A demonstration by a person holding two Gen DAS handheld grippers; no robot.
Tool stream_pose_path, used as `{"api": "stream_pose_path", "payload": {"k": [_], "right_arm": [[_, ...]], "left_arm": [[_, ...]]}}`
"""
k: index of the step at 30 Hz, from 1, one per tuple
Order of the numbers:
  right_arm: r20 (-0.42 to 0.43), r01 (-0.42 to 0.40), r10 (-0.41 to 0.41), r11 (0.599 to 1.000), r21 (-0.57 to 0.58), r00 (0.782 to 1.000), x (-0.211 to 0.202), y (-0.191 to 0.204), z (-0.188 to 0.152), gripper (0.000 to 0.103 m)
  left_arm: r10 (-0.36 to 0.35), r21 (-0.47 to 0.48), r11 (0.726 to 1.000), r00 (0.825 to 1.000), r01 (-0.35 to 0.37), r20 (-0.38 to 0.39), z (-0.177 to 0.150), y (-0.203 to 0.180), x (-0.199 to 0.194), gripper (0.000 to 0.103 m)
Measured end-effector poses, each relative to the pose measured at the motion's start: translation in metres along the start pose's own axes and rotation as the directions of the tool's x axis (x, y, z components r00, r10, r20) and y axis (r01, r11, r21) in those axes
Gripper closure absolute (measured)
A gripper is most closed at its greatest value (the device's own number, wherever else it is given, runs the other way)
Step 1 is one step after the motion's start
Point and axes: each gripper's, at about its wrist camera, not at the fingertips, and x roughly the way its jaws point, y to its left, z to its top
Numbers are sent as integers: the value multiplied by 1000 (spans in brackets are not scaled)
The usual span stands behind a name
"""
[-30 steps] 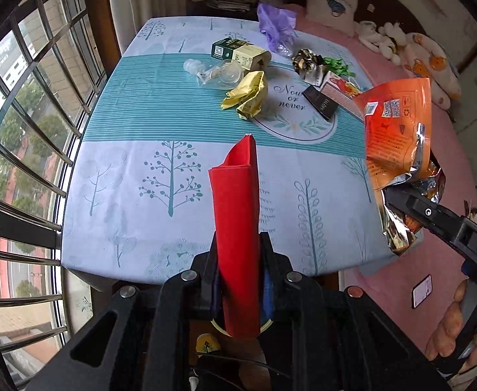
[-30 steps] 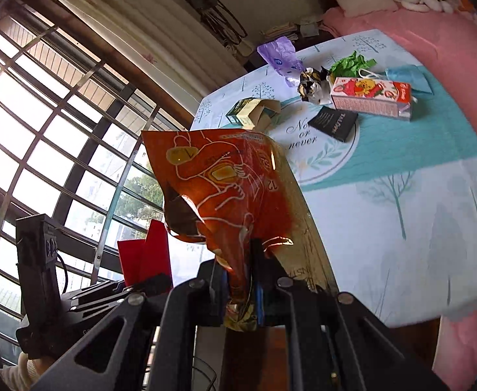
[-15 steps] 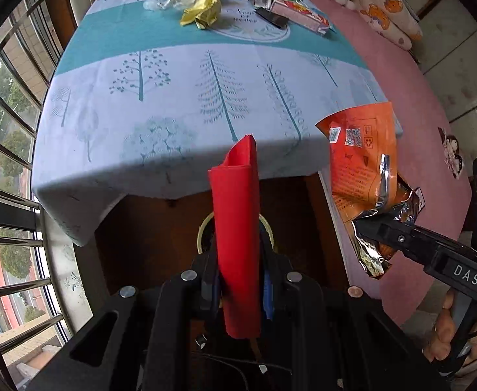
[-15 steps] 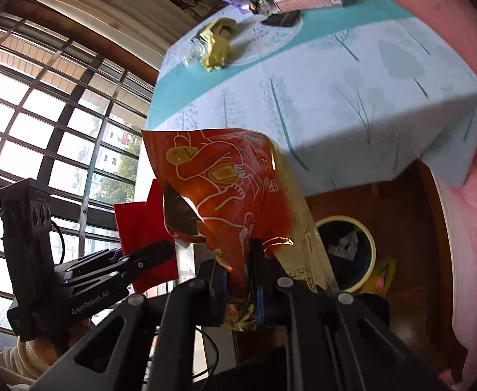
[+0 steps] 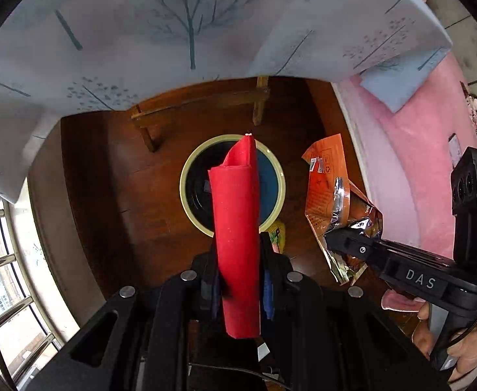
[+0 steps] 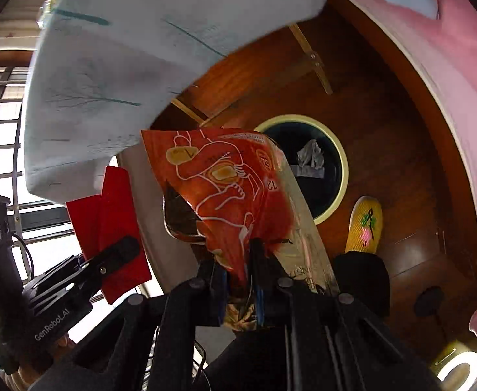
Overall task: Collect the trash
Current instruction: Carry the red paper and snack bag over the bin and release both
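Tablecloth (image 5: pixel 189 32) overhangs the top of both views; wooden floor (image 5: pixel 108 179) below, pink bedding (image 5: pixel 417 163) at right. Bin (image 5: pixel 279 195) stands on floor under the table edge, crumpled paper (image 6: pixel 310 159) inside; a yellow slipper (image 6: pixel 365 224) just beside it. Left gripper (image 5: pixel 238 280) points steeply down, clamped on red packet (image 5: pixel 238 228), long axis along the fingers, tip over the bin. Right gripper (image 6: pixel 241 280) clamped on orange wrapper (image 6: pixel 225 189), beside the bin.

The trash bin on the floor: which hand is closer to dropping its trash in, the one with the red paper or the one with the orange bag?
Probably left. Its red folded paper lines up right over the bin, while the right's orange snack bag hangs beside the rim.
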Motion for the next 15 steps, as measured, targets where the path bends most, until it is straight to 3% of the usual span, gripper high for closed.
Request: {"api": "stream_pose_path", "payload": {"k": [9, 11, 12, 14, 15], "right_arm": [[-30, -19, 22, 996, 89, 999, 125, -75, 44, 86], [-12, -11, 12, 995, 98, 1000, 143, -86, 52, 83], [-7, -7, 8, 994, 106, 1000, 151, -91, 56, 81], [-8, -2, 3, 993, 122, 1000, 164, -101, 62, 49], [-4, -2, 3, 992, 124, 1000, 169, -104, 67, 47]], "left_arm": [[53, 0, 999, 998, -53, -39, 18, 6, 151, 84], [69, 7, 998, 997, -69, -34, 25, 7, 174, 81], [78, 11, 997, 996, -78, -29, 28, 7, 183, 75], [99, 9, 995, 995, -98, -17, 32, 10, 197, 70], [96, 7, 995, 995, -96, -17, 33, 13, 203, 62]]}}
